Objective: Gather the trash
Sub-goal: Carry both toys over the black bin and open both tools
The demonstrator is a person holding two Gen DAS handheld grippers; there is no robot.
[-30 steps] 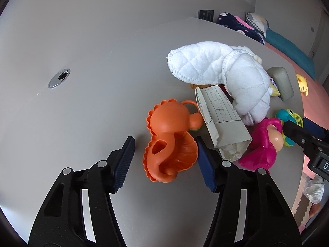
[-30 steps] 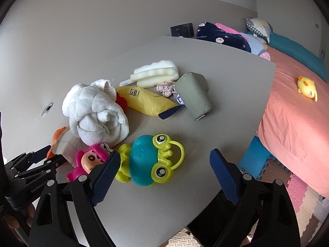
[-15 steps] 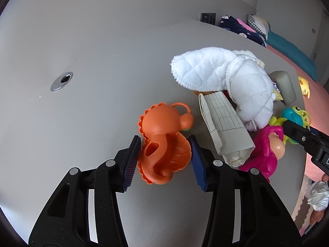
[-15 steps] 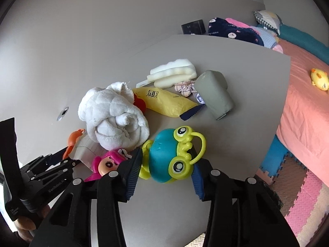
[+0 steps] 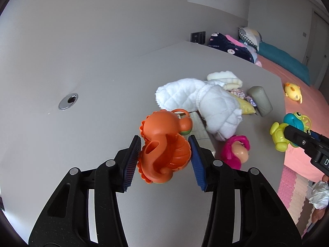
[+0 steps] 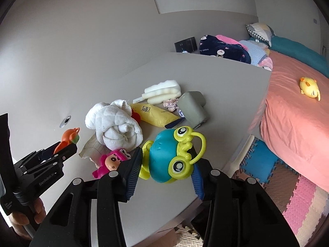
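Gripping a ridged orange plastic toy (image 5: 164, 146), the left gripper (image 5: 164, 154) has it clamped between its blue pads, raised off the grey table (image 5: 82, 135). The right gripper (image 6: 164, 168) likewise clenches a teal and lime plastic frog toy (image 6: 172, 154), held above the table's near edge. Behind lie a rolled white quilted towel (image 6: 115, 123), a pink-haired doll (image 6: 111, 161) and a yellow packet (image 6: 158, 114).

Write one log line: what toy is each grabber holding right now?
left gripper: shut on orange toy | right gripper: shut on teal frog toy | pink doll: on table
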